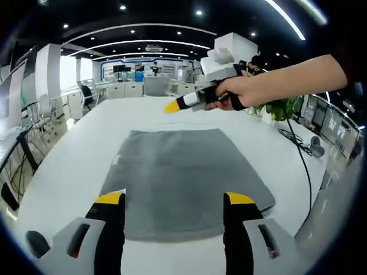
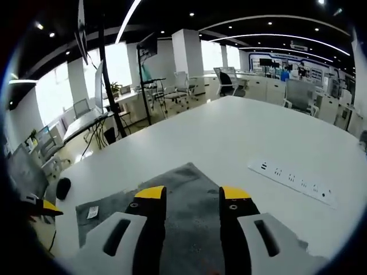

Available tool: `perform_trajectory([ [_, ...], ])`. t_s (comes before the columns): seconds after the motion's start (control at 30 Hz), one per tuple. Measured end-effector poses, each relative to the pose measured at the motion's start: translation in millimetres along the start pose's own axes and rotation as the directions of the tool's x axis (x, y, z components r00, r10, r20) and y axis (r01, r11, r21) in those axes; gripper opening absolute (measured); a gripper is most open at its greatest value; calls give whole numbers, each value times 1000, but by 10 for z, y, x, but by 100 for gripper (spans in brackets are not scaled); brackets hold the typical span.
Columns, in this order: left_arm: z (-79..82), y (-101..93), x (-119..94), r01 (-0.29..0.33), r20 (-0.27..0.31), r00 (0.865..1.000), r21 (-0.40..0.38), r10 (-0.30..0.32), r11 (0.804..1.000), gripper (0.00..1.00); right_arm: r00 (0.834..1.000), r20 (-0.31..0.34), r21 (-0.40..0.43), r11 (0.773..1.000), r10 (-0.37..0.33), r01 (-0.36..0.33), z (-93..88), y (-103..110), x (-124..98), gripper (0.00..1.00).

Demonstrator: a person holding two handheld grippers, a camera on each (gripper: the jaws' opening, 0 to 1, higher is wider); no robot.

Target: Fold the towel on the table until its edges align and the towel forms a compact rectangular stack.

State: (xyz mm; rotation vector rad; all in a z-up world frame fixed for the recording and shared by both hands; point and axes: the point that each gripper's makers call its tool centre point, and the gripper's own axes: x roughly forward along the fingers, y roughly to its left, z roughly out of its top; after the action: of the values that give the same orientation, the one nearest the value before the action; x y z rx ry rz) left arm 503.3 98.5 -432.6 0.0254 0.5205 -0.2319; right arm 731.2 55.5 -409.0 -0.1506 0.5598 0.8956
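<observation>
left gripper (image 1: 175, 207): jaws apart, nothing between them, poised over the towel's near edge, likely lining up a pinch.
towel (image 1: 186, 180): grey, flat and unfolded mid-table (image 1: 74, 154), label tag at its left edge; no fold made yet.
right gripper (image 1: 172, 106): in a hand (image 1: 232, 94) above the towel's far edge; jaws parted, empty.
power strip (image 2: 292, 182): on the table beyond the towel, well apart.

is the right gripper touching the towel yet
Apart. In the left gripper view the right gripper hangs in the air above the far edge of the grey towel, with bare white table showing between its tip and the cloth.
</observation>
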Motion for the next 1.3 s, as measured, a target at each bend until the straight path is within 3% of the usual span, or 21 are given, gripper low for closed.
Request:
perform_trajectory([
  [0.13,70,-176,46,41,7,999,12,-41,999,72,1000,1,9,1000,-14,14,8,-219,-40,36],
  [0.43,139,-504,119,123,-19,992,73,-122,990,73,999,20,11,999,-40,40,49,-422,-342,36],
  [0.9,70,-1032,263,247,-74,968,121,-239,961,70,994,-26,51,993,-102,103,-249,-843,-592,34],
  [1.2,56,-1351,310,326,-99,944,146,-314,934,70,990,-42,84,987,-135,138,-458,-1048,-775,33],
  [1.3,58,-1521,339,363,-118,930,152,-348,919,69,986,-61,109,981,-154,160,-602,-1186,-811,33],
])
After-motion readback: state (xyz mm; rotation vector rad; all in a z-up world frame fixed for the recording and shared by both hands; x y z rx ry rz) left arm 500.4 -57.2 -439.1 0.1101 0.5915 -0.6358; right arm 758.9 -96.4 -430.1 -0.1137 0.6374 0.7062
